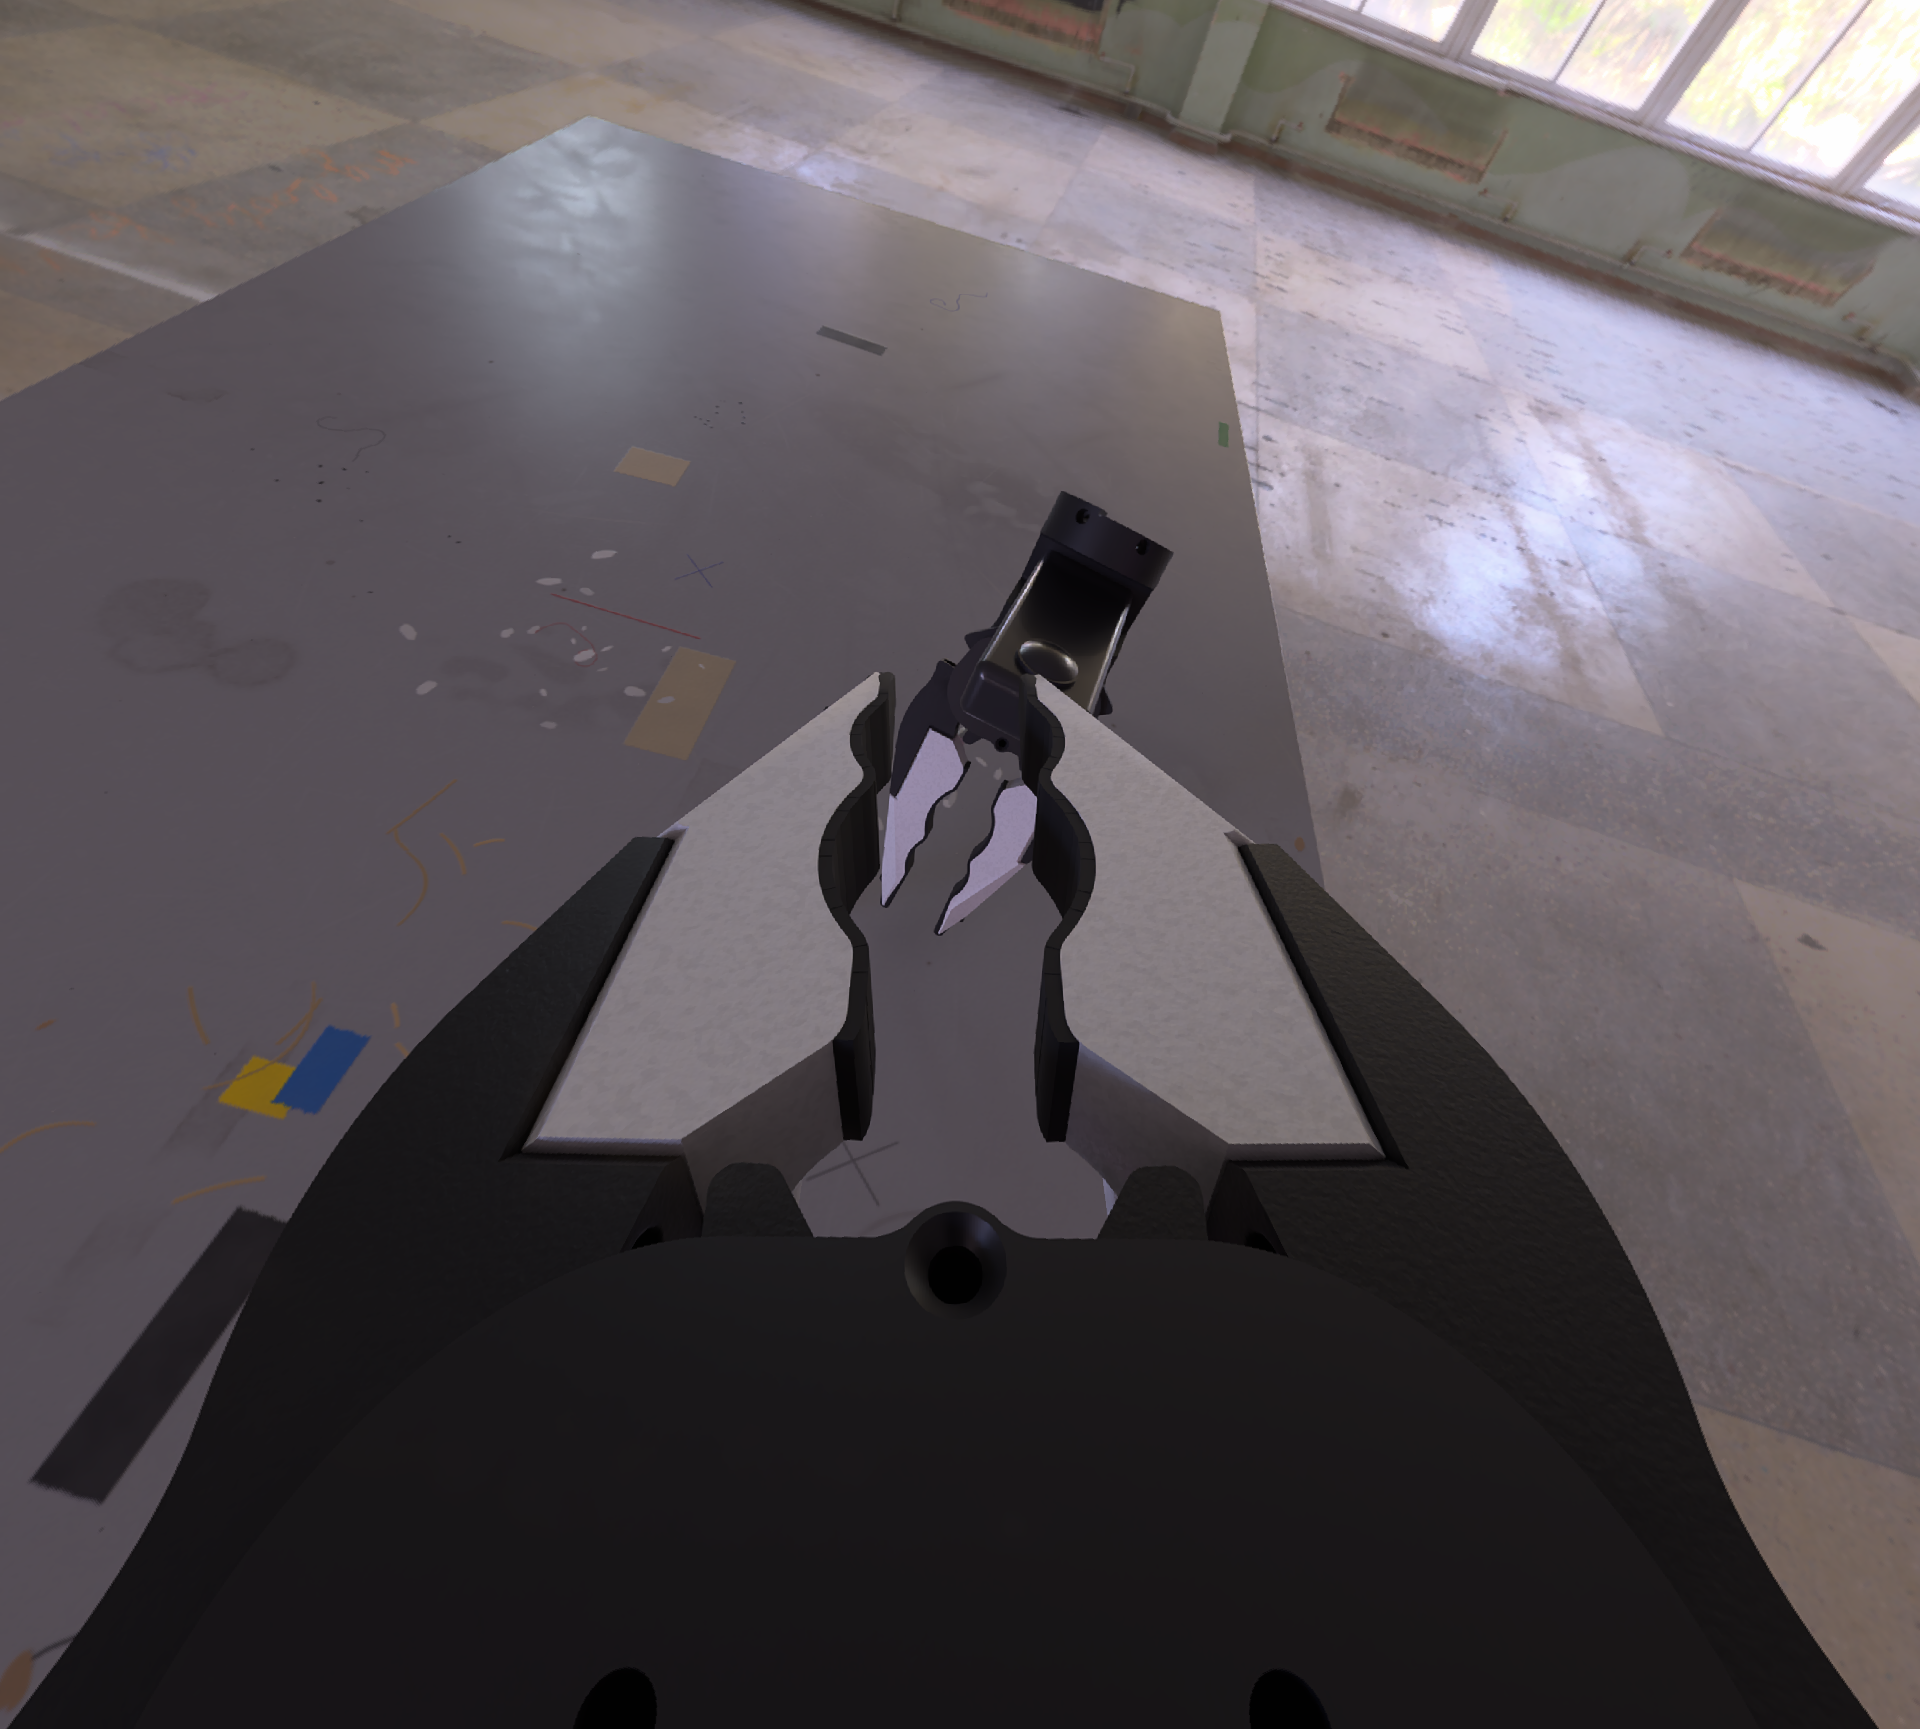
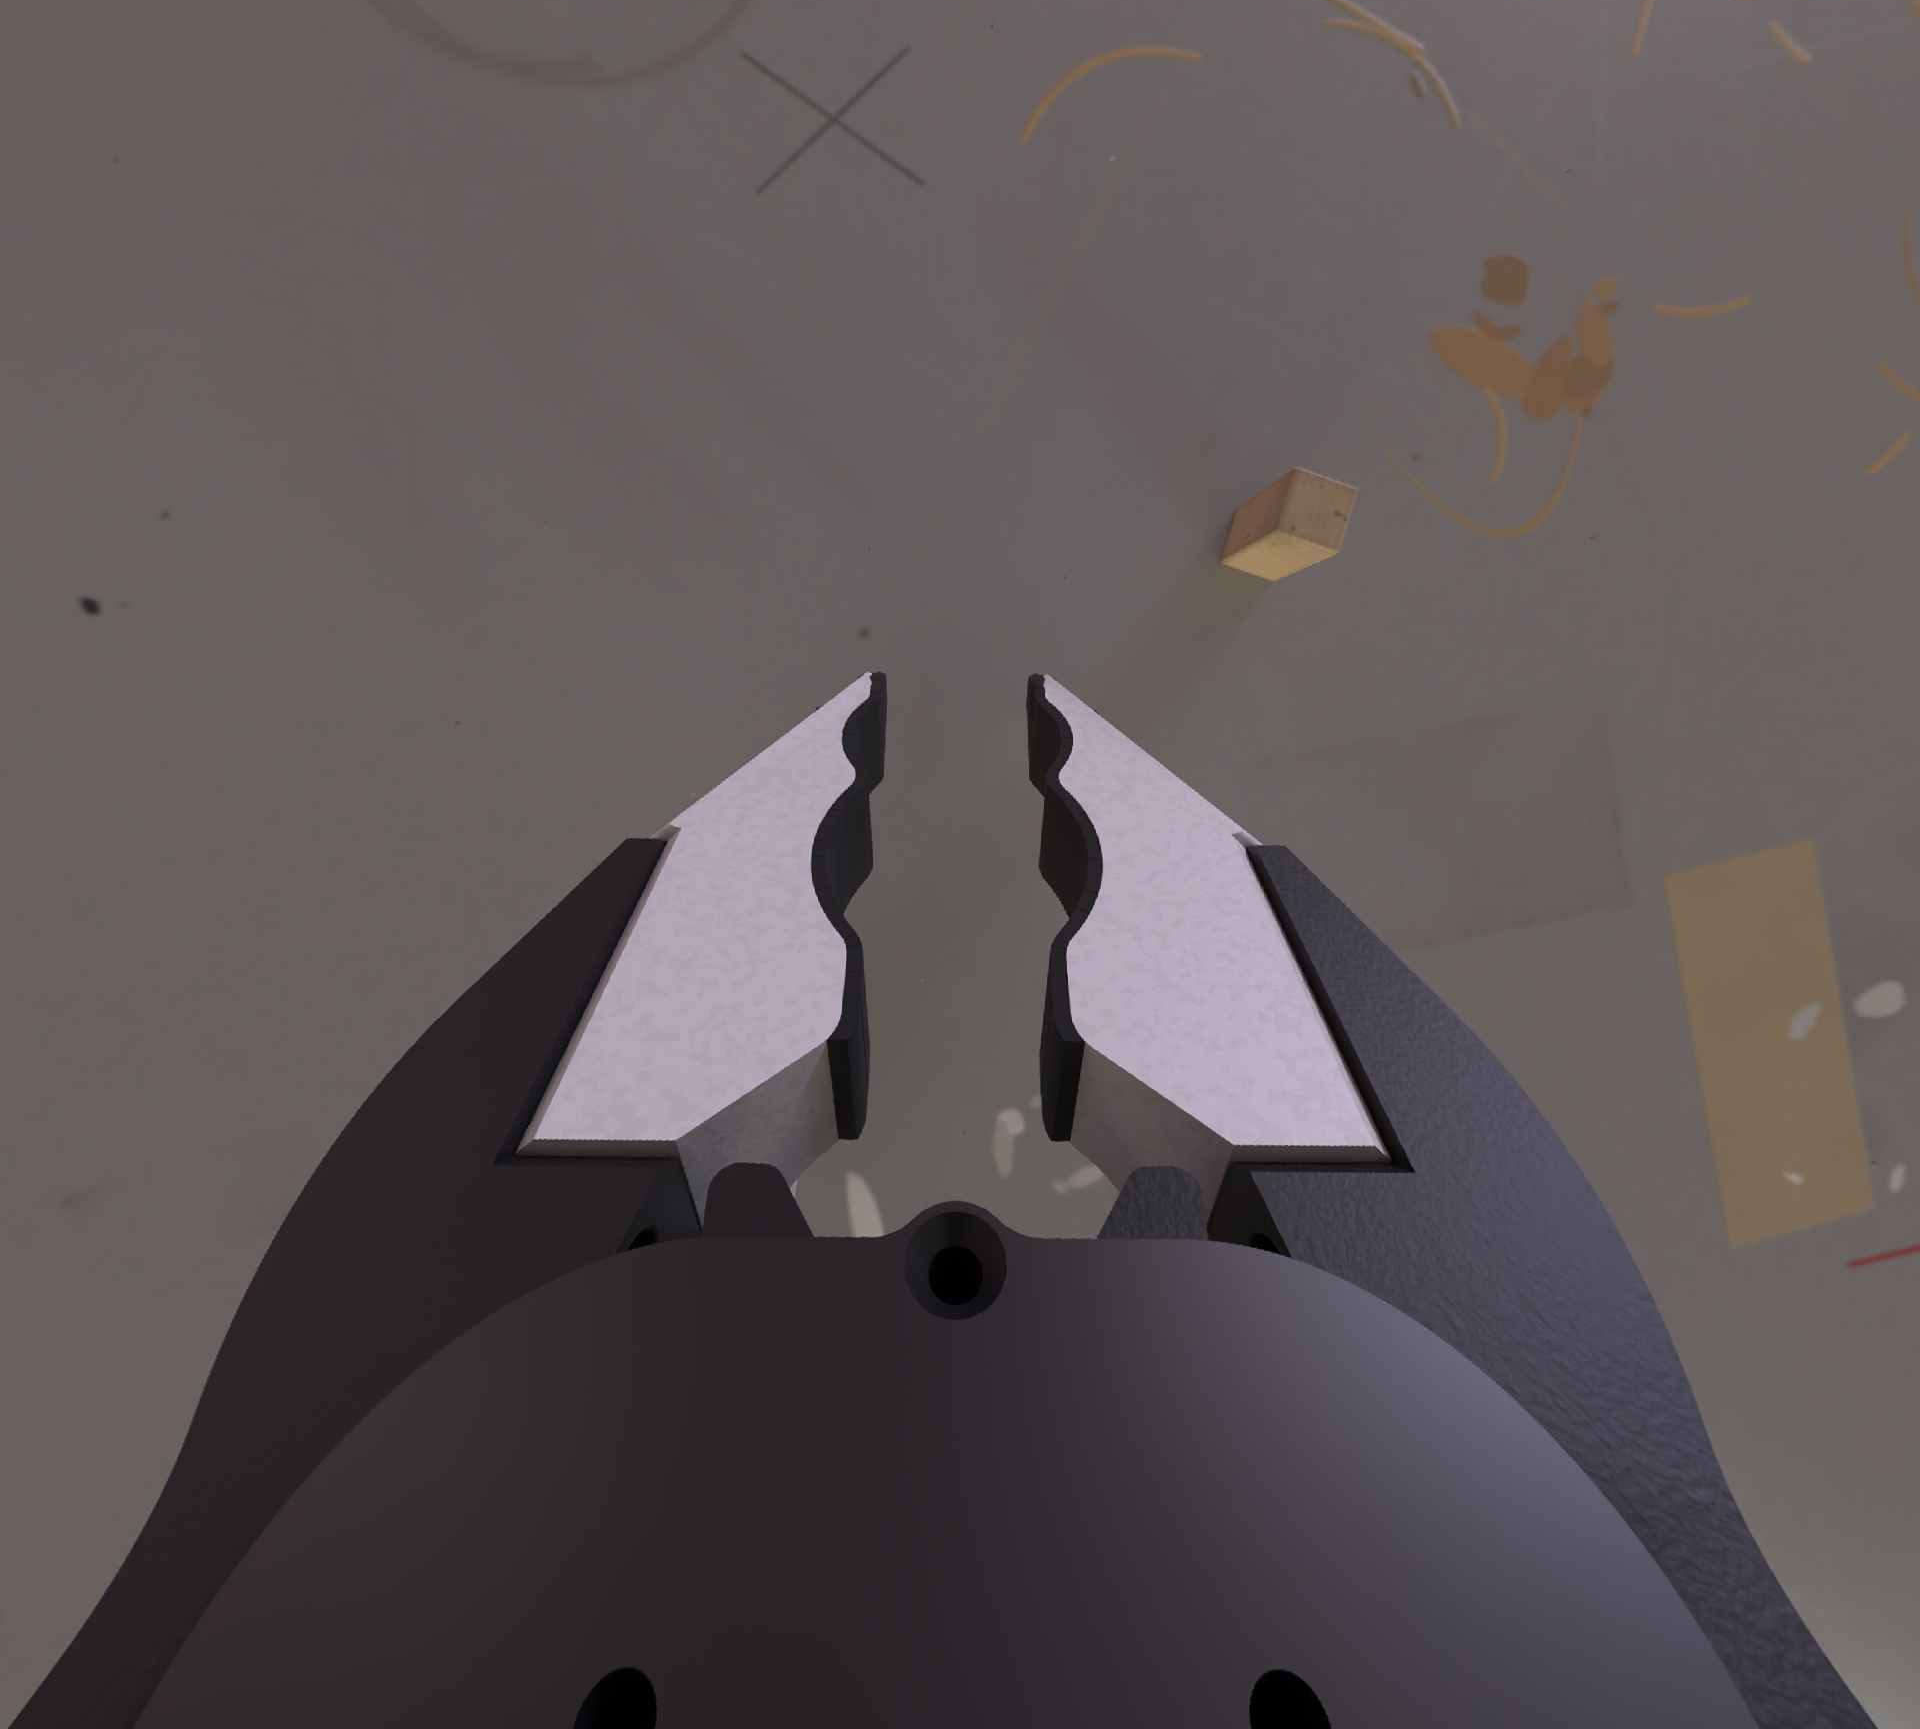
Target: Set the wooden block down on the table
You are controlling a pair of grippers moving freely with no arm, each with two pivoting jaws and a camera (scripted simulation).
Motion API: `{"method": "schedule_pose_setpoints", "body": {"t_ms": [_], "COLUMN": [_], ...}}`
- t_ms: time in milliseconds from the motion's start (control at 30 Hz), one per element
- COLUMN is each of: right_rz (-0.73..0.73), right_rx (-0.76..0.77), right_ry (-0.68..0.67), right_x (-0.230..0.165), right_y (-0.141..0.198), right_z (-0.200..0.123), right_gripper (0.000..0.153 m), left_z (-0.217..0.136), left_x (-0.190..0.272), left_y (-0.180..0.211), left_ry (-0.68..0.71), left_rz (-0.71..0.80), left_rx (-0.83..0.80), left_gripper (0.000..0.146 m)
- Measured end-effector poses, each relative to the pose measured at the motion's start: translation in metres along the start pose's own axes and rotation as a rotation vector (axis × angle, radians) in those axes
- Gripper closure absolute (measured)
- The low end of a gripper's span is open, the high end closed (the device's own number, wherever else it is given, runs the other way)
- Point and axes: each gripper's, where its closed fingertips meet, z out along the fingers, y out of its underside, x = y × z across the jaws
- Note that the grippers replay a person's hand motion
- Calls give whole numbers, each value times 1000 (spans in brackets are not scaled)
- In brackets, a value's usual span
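A small wooden block point(image 2: 1288, 526) lies on the grey table point(image 2: 416, 432) in the right wrist view, with its shadow under it. My right gripper point(image 2: 956, 682) is open and empty above the table. The block is ahead and to the right of its fingertips, apart from them. My left gripper point(image 1: 961, 687) is open and empty too. Between its fingers the left wrist view shows the right gripper point(image 1: 914, 916) farther off, pointing down at the table point(image 1: 520, 432). The block does not show in the left wrist view.
Flat marks only on the table: blue and yellow tape point(image 1: 301, 1071), tan tape patches point(image 2: 1766, 1035), a pencilled cross point(image 2: 836, 119), orange stains point(image 2: 1527, 360). The table's right edge point(image 1: 1262, 557) drops to a tiled floor point(image 1: 1558, 640). Windows line the far wall.
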Motion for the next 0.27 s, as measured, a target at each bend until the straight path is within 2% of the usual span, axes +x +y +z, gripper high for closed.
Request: {"method": "schedule_pose_setpoints", "body": {"t_ms": [100,167,267], "right_rz": [-11,0,134], "right_rx": [19,62,181], "right_ry": [60,190,328], "right_x": [9,28,57], "right_y": [-5,-13,-27], "right_z": [-2,-7,-14], "right_gripper": [126,126,126], "left_z": [1,1,2], "left_x": [0,-1,-4], "left_y": [1,2,3], "left_ry": [-3,-8,-22], "left_rz": [1,-3,-10], "left_rx": [-5,-12,-20], "left_gripper": [122,122,122]}}
